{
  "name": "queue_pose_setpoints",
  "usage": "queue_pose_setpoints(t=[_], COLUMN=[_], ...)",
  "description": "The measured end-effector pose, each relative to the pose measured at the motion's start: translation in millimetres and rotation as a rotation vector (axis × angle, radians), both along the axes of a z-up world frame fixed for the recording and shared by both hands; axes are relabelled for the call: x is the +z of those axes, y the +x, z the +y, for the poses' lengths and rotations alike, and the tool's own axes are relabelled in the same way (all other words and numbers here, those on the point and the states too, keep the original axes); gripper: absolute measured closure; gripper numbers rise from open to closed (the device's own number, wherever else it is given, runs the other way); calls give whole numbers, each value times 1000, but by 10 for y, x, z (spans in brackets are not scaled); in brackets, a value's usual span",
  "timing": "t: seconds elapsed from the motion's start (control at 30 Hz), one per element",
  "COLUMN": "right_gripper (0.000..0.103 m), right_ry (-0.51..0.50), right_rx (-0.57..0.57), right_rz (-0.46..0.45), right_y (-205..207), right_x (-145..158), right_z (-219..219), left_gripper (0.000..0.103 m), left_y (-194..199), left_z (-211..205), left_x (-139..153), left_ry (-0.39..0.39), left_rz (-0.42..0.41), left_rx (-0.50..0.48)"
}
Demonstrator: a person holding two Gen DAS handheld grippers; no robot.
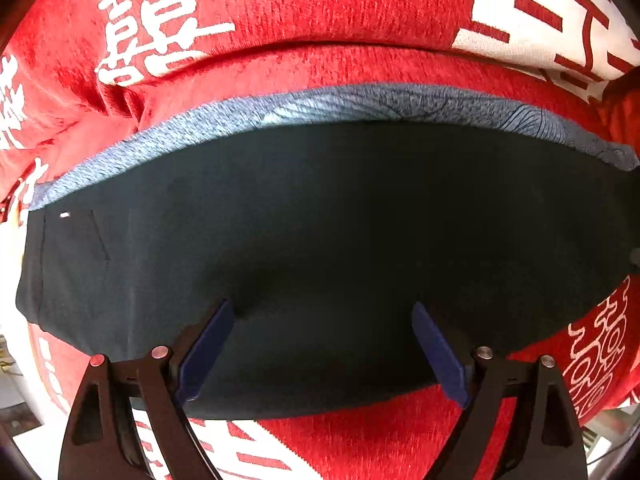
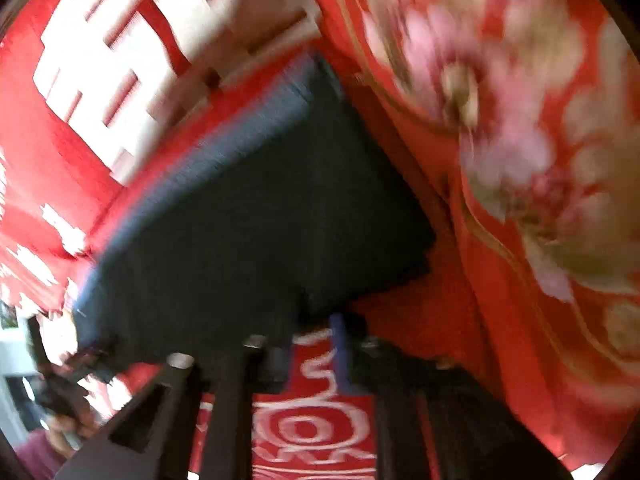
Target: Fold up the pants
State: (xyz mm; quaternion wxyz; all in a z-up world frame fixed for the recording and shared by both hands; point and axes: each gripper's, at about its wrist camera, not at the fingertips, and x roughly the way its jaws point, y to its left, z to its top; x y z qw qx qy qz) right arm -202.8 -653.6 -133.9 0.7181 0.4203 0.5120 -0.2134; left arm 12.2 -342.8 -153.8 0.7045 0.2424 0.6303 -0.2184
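Observation:
Dark folded pants (image 1: pixel 320 220) lie flat on a red blanket, with a blue-grey patterned strip (image 1: pixel 280 112) showing along their far edge. My left gripper (image 1: pixel 323 314) points straight down over the near part of the pants. It is wide open, and both blue pads (image 1: pixel 208 344) rest on the dark cloth with nothing pinched. The right wrist view is blurred. There the pants (image 2: pixel 260 220) fill the middle, and my right gripper (image 2: pixel 314 330) sits at their near corner with the jaws a narrow gap apart. Red blanket shows through the gap. Any pinch on the hem is lost in the blur.
The red blanket with white characters (image 1: pixel 360 8) spreads on all sides of the pants. A red quilt with pale flowers (image 2: pixel 520 128) is bunched up along the right. A person's pink sleeve (image 2: pixel 36 456) and a dark blurred shape show at the lower left.

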Motion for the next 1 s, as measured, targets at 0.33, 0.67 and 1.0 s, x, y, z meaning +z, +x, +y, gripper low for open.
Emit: queue_pose_setpoints(t=[0.33, 0.67, 1.0], right_gripper=[57, 70, 58], right_ry=[-292, -387, -223], right_rx=[174, 220, 104], right_rz=[1, 103, 112], right_y=[453, 1101, 734], right_x=[674, 50, 131], right_z=[110, -348, -256], left_gripper=[12, 0, 0], left_y=[385, 778, 573], left_z=[-543, -655, 81], left_x=[185, -227, -134], left_ry=[-60, -73, 61], left_rz=[-105, -84, -113], left_rx=[-18, 115, 45])
